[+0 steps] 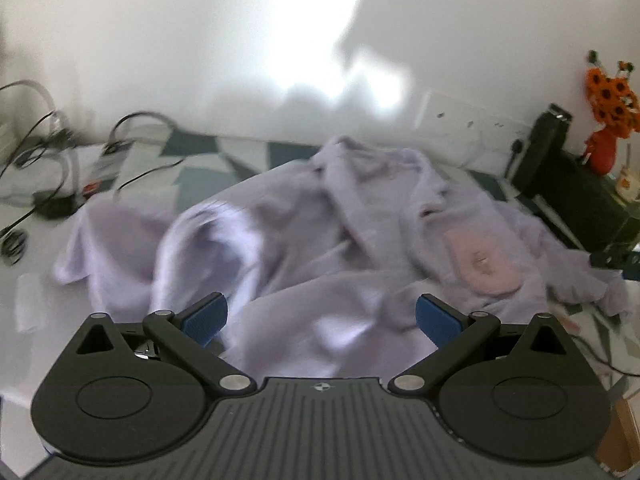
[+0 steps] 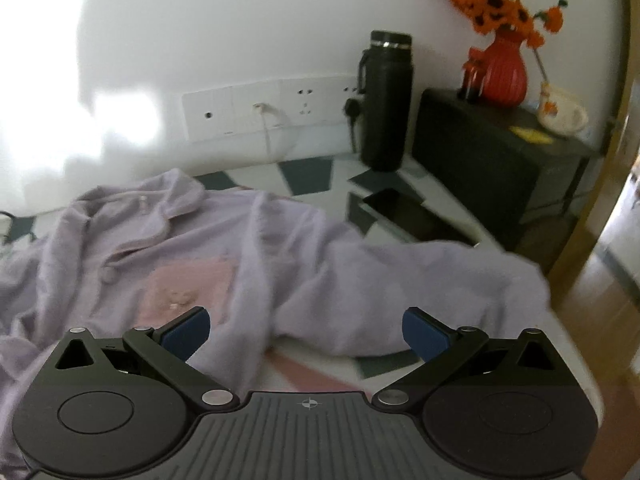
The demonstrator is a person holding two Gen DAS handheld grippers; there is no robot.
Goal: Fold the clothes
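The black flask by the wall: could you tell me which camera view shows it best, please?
The right wrist view: the black flask stands whole and upright beside the wall sockets. In the left wrist view it is only a small, blurred, tilted shape at the right edge.

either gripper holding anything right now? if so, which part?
Nothing held. The left gripper and right gripper are both open, fingers spread, above the lavender fleece shirt, which lies crumpled on the table.
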